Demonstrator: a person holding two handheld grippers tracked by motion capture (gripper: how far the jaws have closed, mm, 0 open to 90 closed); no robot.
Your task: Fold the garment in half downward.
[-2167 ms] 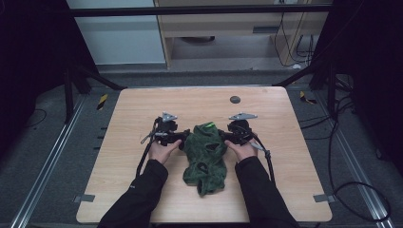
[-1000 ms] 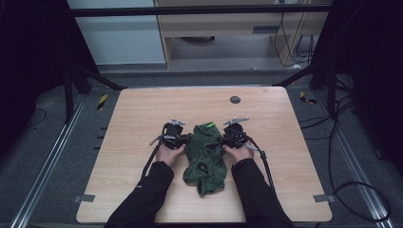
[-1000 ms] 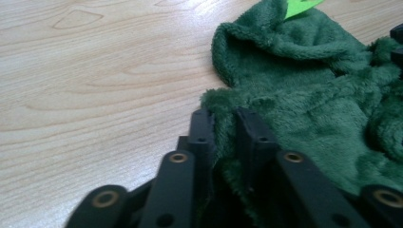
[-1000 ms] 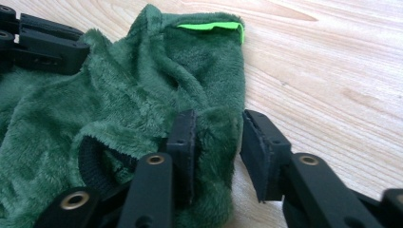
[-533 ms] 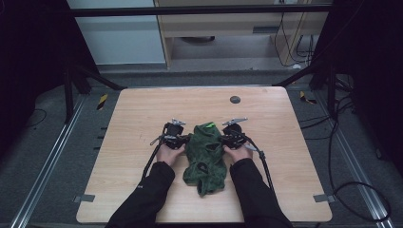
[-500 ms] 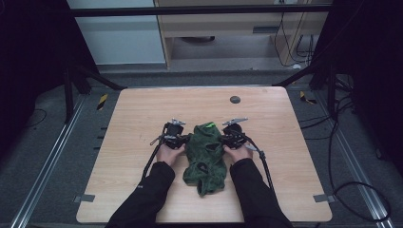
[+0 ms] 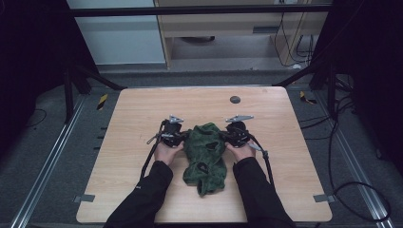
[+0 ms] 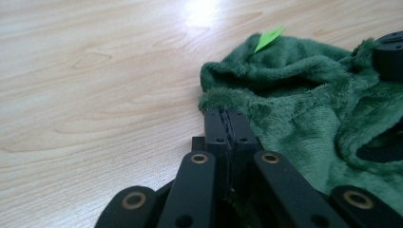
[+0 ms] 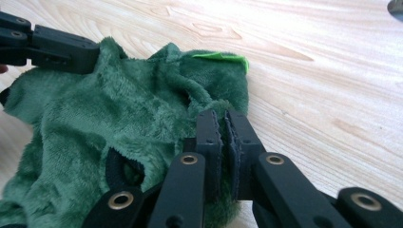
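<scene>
A dark green plush garment (image 7: pixel 205 154) lies crumpled on the wooden table (image 7: pixel 133 109), with a bright green tag (image 8: pixel 269 37) near its far edge. My left gripper (image 7: pixel 183 137) pinches the garment's left edge; in the left gripper view its jaws are pressed together on the fuzzy hem (image 8: pixel 227 99). My right gripper (image 7: pixel 223 136) pinches the right edge, its jaws closed on the green fabric (image 9: pixel 142 109) in the right gripper view. The left gripper's jaws (image 9: pixel 57 47) also appear far left in that view, at the garment's opposite side.
A small dark round disc (image 7: pixel 235 99) lies on the table beyond the garment. Bare wood surrounds the garment on all sides. Cables (image 7: pixel 263 161) trail from the grippers toward the person's forearms. Black frame bars stand around the table.
Both grippers have moved inward from the garment's sides and closed on its upper edges, bunching the top of the cloth slightly.
</scene>
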